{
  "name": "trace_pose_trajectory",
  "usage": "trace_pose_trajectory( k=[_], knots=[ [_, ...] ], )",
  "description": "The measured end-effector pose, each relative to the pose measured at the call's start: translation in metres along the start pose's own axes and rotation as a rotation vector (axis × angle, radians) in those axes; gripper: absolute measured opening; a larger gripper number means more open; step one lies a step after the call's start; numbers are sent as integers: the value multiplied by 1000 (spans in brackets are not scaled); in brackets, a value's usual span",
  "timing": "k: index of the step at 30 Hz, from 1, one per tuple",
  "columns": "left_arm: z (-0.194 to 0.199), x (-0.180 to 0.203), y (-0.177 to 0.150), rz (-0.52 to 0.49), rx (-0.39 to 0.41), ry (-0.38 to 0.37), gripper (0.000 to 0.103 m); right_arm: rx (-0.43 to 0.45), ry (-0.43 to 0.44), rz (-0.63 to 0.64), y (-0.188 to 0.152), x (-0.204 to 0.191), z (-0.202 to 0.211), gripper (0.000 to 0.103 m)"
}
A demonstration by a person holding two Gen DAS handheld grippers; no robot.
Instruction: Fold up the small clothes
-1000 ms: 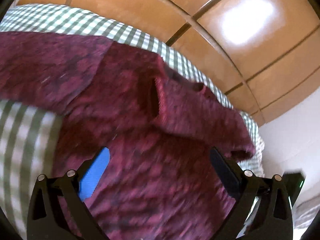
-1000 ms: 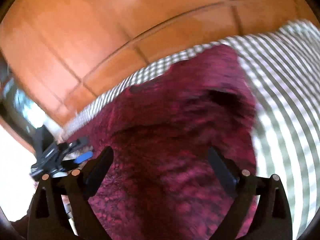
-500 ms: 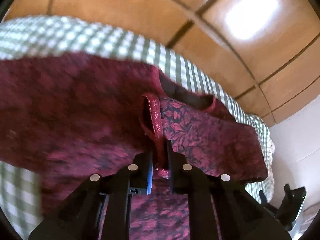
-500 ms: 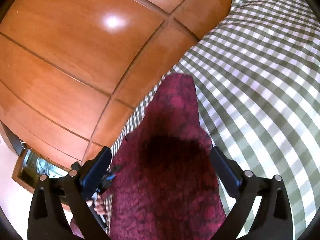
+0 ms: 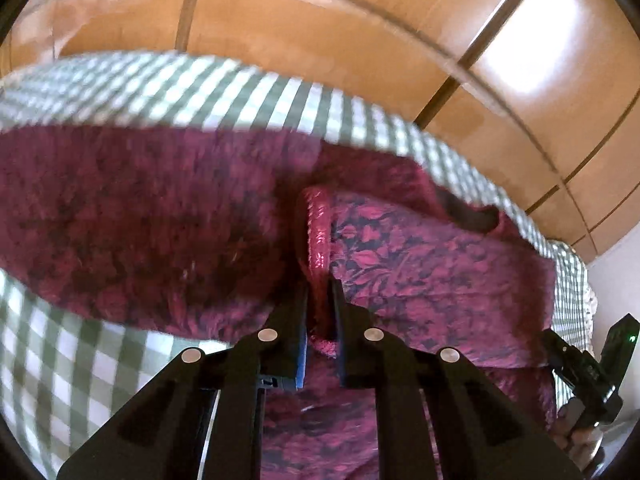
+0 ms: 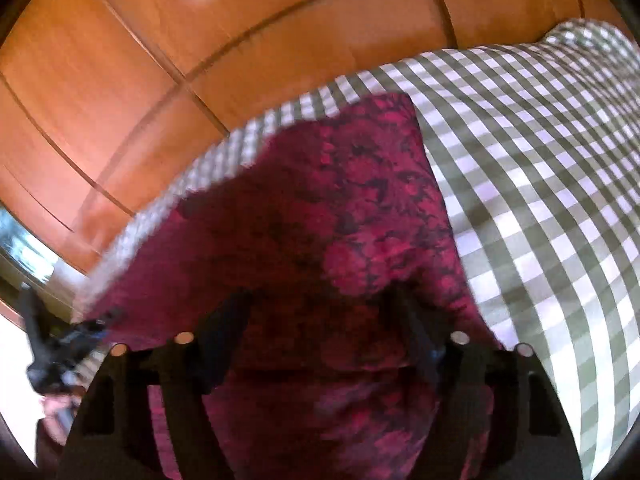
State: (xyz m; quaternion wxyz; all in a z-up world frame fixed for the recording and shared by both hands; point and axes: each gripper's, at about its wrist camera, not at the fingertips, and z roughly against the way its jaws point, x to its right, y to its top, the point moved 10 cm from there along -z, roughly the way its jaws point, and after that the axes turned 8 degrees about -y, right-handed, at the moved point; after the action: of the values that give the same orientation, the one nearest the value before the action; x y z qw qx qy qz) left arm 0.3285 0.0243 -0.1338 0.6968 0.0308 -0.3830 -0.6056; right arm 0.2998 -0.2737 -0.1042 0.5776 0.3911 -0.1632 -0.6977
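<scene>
Fold barely begun: maroon floral garment (image 5: pixel 420 264) lies spread on checked bed (image 5: pixel 80 360), left gripper (image 5: pixel 320 300) clamped on its hem, right gripper (image 6: pixel 324 316) fingers just been closing, not yet pinching.

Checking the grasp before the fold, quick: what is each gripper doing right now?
Left gripper: shut on the shiny hem of the maroon garment.
Right gripper: open, jaws just closing, garment between them, not yet pinched.

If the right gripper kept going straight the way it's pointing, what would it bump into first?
Most likely the dark red flowery garment. The right gripper, its jaws just closing, has that cloth between and ahead of them, lying on the green-and-white checked sheet. The picture is blurred, so depth is uncertain.
</scene>
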Motion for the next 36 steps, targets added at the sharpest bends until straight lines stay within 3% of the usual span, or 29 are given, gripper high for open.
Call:
trace_pose_trajectory(
  k=[5, 9, 10, 14, 17, 19, 22, 27, 32, 36],
  knots=[
    [1, 2, -3, -11, 8, -11, 11, 8, -41, 62, -3, -6, 5, 73],
    [29, -6, 10, 40, 100, -41, 49, 28, -48, 79, -1, -9, 9, 81],
    [38, -11, 14, 55, 128, -44, 53, 38, -52, 84, 0, -13, 11, 84],
    [72, -40, 18, 124, 184, -44, 54, 77, -86, 107, -4, -25, 24, 90],
    [95, -71, 16, 169, 215, -15, 55, 91, -63, 104, -14, -36, 37, 93],
    [113, -99, 12, 217, 248, 18, 71, 70, -48, 129, -29, -49, 40, 94],
    [138, -142, 3, 317, 277, 55, 76, 40, -50, 187, -55, -63, 34, 95],
    [162, -176, -15, 401, 290, 66, 80, -6, -78, 239, -91, -72, 18, 97],
    [164, -162, -27, 354, 278, 74, 80, -28, -86, 235, -99, -68, 12, 101],
    [152, -130, -31, 297, 256, 29, 80, -39, -19, 196, -99, -65, 21, 101]
  ],
)
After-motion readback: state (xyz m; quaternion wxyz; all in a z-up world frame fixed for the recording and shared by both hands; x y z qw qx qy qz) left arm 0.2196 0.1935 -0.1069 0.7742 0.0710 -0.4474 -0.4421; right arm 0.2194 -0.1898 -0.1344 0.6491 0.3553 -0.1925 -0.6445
